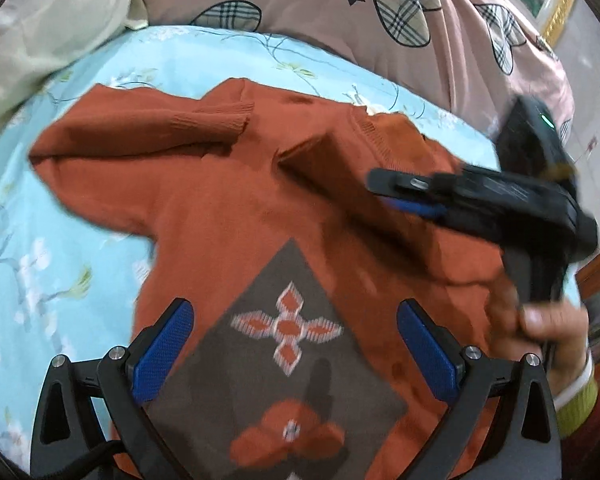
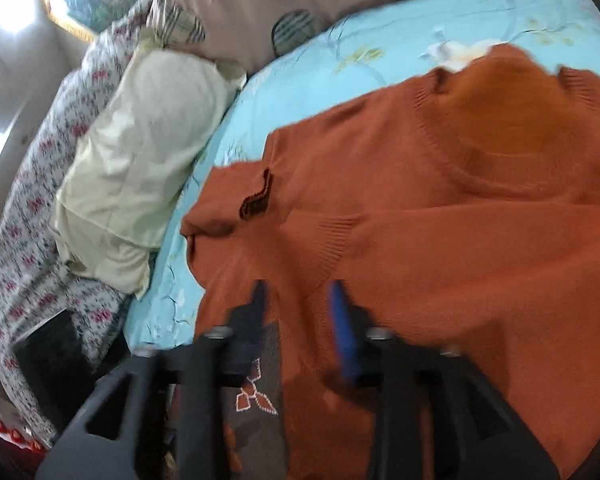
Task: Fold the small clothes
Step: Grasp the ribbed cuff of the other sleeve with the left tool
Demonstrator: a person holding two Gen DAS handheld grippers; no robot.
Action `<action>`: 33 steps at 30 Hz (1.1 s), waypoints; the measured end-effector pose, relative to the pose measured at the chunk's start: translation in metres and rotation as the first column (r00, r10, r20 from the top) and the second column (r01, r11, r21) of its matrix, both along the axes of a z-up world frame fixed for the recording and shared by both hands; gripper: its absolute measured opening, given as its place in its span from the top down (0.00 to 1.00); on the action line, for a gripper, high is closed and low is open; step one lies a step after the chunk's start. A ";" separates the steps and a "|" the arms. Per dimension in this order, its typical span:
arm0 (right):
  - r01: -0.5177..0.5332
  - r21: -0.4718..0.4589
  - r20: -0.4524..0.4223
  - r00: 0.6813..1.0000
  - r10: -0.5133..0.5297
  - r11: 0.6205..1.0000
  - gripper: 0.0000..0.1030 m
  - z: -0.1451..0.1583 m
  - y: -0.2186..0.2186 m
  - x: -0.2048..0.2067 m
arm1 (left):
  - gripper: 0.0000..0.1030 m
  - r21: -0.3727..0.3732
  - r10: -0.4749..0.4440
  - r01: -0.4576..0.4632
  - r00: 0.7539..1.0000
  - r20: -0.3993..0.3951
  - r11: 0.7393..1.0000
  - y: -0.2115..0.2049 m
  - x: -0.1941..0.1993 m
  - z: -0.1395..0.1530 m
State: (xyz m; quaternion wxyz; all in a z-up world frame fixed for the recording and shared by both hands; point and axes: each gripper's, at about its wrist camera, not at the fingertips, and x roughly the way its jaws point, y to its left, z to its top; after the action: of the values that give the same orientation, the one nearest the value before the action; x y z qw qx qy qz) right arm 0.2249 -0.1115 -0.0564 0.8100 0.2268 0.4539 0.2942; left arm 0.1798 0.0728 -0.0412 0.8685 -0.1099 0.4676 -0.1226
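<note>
A small rust-orange knit sweater point(image 1: 228, 200) with a brown diamond panel point(image 1: 284, 336) lies on the light blue floral bedsheet point(image 1: 60, 264). Its left sleeve point(image 1: 148, 132) is folded across the chest. My left gripper point(image 1: 296, 320) is open, empty, just above the brown panel. My right gripper point(image 1: 384, 184) reaches in from the right and appears shut on the right sleeve point(image 1: 332, 168), which is lifted over the body. In the right wrist view the right gripper point(image 2: 300, 300) has its fingers close together with orange knit point(image 2: 460, 240) between them; the view is blurred.
A pink patterned quilt point(image 1: 320, 4) lies along the far side of the bed. A cream pillow point(image 2: 148, 152) and a floral blanket point(image 2: 32, 200) lie at the bed's left. A dark object point(image 2: 56, 352) sits by the bed edge.
</note>
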 end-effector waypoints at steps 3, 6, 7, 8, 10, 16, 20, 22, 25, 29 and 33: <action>0.054 0.024 0.038 0.998 -0.055 0.998 0.53 0.012 -0.027 -0.022 | 0.01 -0.042 -0.032 0.032 0.999 -0.010 0.999 -0.008 0.029 -0.008; 0.135 0.021 0.076 0.988 -0.136 0.991 0.53 0.026 -0.059 -0.052 | 0.02 -0.061 -0.073 0.071 0.997 -0.027 0.996 -0.023 0.063 -0.018; 0.168 0.010 0.084 0.982 -0.168 0.986 0.53 0.029 -0.069 -0.063 | 0.03 -0.061 -0.079 0.077 0.996 -0.036 0.995 -0.028 0.076 -0.024; 0.198 0.002 0.089 0.976 -0.198 0.980 0.53 0.031 -0.080 -0.073 | 0.08 -0.063 -0.082 0.079 0.996 -0.039 0.995 -0.031 0.082 -0.027; 0.272 -0.018 0.100 0.958 -0.269 0.962 0.53 0.035 -0.103 -0.096 | 0.29 -0.046 -0.082 0.080 0.996 -0.035 0.996 -0.037 0.094 -0.033; 0.490 -0.111 0.140 0.869 -0.475 0.865 0.53 0.042 -0.171 -0.144 | 0.94 0.017 -0.083 0.082 0.993 0.083 0.997 -0.036 0.081 -0.007; 0.580 -0.213 0.126 0.814 -0.566 0.786 0.46 0.039 -0.204 -0.140 | 0.94 0.038 -0.045 0.042 0.994 0.095 0.998 -0.009 0.080 -0.007; 0.593 -0.243 0.105 0.803 -0.586 0.768 0.43 0.029 -0.217 -0.127 | 0.94 0.036 -0.047 0.045 0.997 0.063 0.998 -0.005 0.083 -0.016; 0.566 -0.275 0.047 0.815 -0.578 0.777 0.36 0.015 -0.226 -0.095 | 0.94 0.067 -0.057 0.051 0.995 0.084 0.996 -0.010 0.079 -0.018; 0.515 -0.325 -0.019 0.835 -0.550 0.793 0.35 -0.014 -0.231 -0.058 | 0.94 0.081 -0.057 0.050 0.994 0.089 0.995 -0.013 0.078 -0.020; 0.483 -0.312 -0.028 0.856 -0.516 0.818 0.91 -0.016 -0.232 -0.050 | 0.94 0.101 -0.079 0.069 0.992 0.098 0.993 -0.019 0.076 -0.016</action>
State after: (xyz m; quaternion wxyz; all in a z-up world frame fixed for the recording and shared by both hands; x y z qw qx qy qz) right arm 0.1751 -0.3432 -0.0722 0.8566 0.2309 0.4612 -0.0126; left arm 0.2557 0.0537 -0.0574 0.8903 -0.0437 0.4321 -0.1373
